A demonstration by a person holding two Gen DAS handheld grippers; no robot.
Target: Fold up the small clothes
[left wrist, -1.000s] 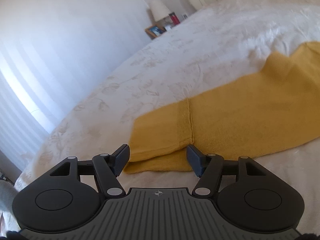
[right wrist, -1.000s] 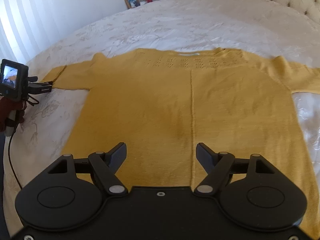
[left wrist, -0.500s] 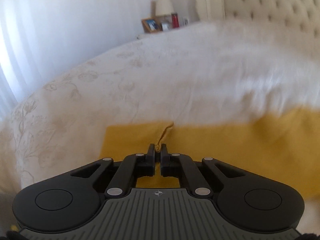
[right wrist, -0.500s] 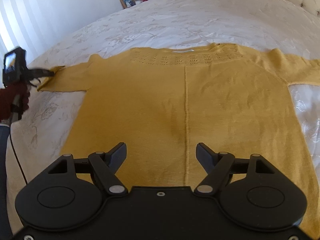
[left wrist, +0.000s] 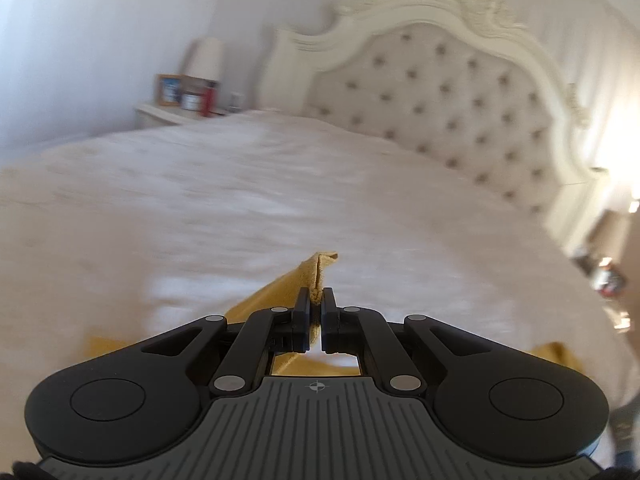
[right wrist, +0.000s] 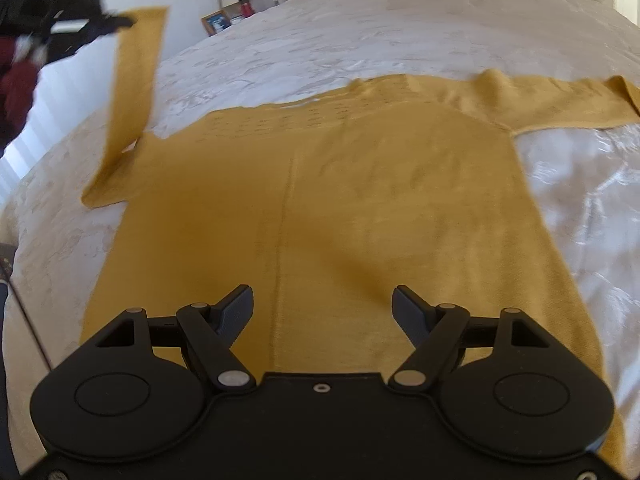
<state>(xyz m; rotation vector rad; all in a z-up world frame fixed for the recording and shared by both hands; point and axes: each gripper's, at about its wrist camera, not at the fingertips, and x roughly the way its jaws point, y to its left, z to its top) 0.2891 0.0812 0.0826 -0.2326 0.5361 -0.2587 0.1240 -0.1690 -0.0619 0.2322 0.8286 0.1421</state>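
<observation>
Barely begun: left gripper [left wrist: 316, 303] clamps sweater [right wrist: 312, 216] sleeve cuff (lifted off bed [right wrist: 400, 20]); right gripper [right wrist: 322, 306] hovers w/ jaws apart, body unfolded.

A home bedroom is showing here: a white quilted bed [left wrist: 280, 200] is filling the frame, a tufted headboard [left wrist: 460, 100] standing upper right, a lamp [left wrist: 206, 58] and photo frame [left wrist: 168, 90] sitting upper left.

Mustard-yellow sweater [right wrist: 320, 208] on white floral-patterned bedspread [right wrist: 400, 24].
</observation>
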